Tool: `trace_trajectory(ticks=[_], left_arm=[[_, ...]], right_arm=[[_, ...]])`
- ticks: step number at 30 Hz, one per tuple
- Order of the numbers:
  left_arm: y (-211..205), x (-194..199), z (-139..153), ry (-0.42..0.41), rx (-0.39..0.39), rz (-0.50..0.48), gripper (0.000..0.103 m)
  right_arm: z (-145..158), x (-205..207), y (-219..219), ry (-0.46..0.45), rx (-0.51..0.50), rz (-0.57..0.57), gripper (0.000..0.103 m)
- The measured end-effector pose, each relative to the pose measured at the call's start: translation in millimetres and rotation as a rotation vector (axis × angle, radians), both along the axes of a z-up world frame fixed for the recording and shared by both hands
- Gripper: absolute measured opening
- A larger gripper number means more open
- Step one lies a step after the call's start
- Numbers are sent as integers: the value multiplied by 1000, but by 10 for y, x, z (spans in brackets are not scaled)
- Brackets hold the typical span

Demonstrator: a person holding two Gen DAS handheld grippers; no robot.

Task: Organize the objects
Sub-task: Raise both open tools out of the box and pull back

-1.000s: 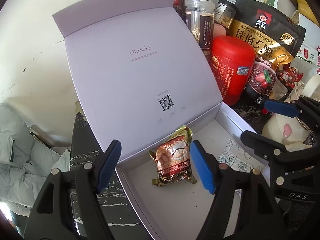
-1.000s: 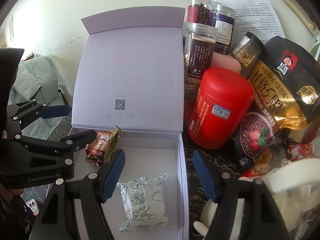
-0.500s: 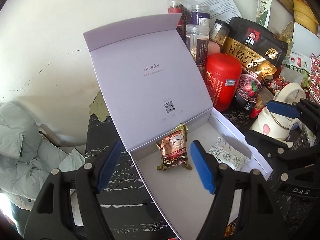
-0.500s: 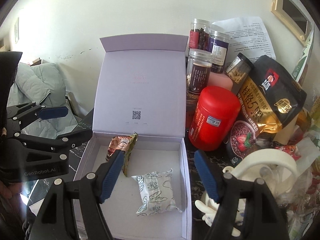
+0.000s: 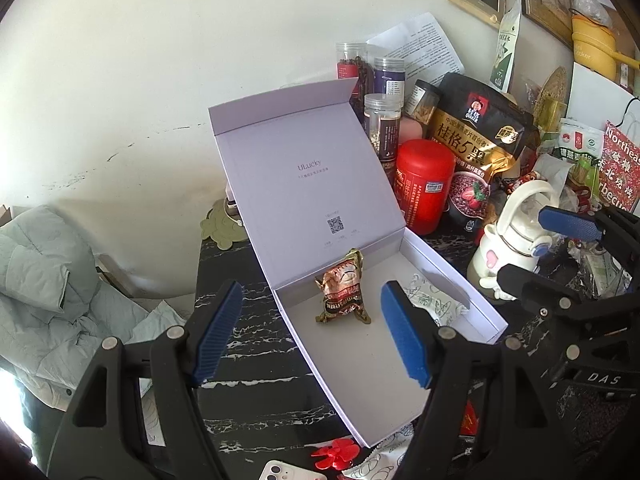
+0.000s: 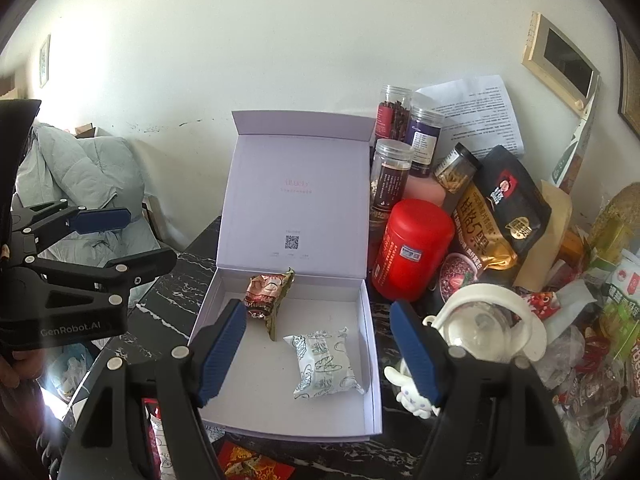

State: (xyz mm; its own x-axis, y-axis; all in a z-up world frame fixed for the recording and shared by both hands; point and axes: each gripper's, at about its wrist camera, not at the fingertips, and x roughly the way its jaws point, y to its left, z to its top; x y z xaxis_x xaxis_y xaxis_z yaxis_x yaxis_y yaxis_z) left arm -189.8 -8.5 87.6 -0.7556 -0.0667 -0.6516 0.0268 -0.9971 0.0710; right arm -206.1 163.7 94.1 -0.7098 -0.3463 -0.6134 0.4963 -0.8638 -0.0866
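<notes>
Two wrapped snacks (image 6: 324,362) in open box (image 6: 370,360)

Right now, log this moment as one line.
left gripper: open, empty | right gripper: open, empty | box: lid up | inside: brown packet, white packet

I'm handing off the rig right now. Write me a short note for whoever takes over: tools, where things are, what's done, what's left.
Left tool: open, empty, held above the near left part of the box.
Right tool: open, empty, above the box.
Lavender box: lid up, on the dark marble table.
Done: brown snack packet lies at the back left of the box, white patterned packet at the front right.
Left: more white patterned packets and a red packet lie on the table at the box's front edge; jars, red canister and bags crowd the right side, unsorted.
</notes>
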Motion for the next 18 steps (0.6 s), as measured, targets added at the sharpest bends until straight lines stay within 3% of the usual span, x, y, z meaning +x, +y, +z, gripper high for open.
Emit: trace_trajectory(ticks=[18], left_arm=[[147, 596, -47, -13, 9, -16, 73]], right_arm=[[-100, 624, 189, -29, -26, -23, 76]])
